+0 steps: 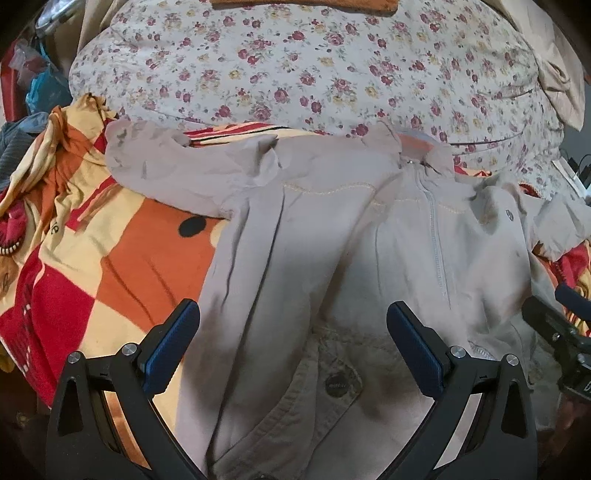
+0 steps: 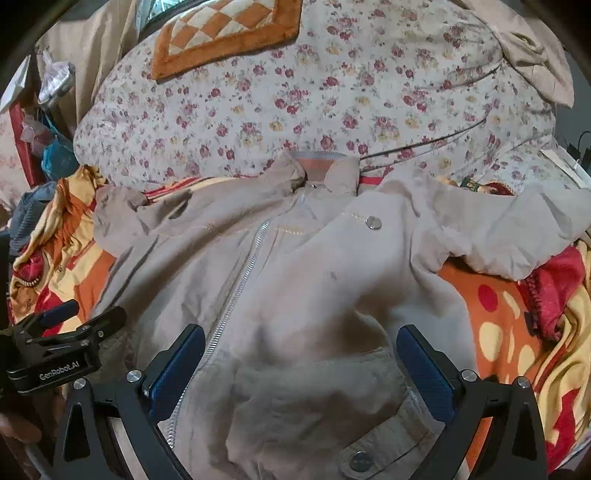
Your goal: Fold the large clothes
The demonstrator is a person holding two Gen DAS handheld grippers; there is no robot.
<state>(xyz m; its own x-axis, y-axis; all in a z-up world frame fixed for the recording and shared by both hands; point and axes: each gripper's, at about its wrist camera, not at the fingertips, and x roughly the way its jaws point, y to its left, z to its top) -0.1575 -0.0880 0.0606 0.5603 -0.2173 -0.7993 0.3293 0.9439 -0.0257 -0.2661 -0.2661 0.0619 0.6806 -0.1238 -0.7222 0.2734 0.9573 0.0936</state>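
A large beige zip jacket (image 1: 332, 236) (image 2: 295, 280) lies front up and spread out on a bed, collar at the far side and both sleeves out sideways. Its zipper (image 2: 236, 295) runs down the middle, and a buttoned pocket flap (image 2: 373, 446) lies close below. My left gripper (image 1: 293, 332) hovers open over the jacket's lower left half, nothing between its blue pads. My right gripper (image 2: 301, 358) hovers open over the lower right half, just right of the zipper. In each wrist view the other gripper (image 1: 561, 325) (image 2: 59, 332) shows at the frame's edge.
Under the jacket lies an orange, red and yellow cartoon blanket (image 1: 92, 251) (image 2: 517, 332). A floral quilt (image 1: 314, 66) (image 2: 314, 99) is piled behind the collar, with an orange checked cushion (image 2: 225, 33) on it. Bags and clutter (image 1: 33, 74) stand at the far left.
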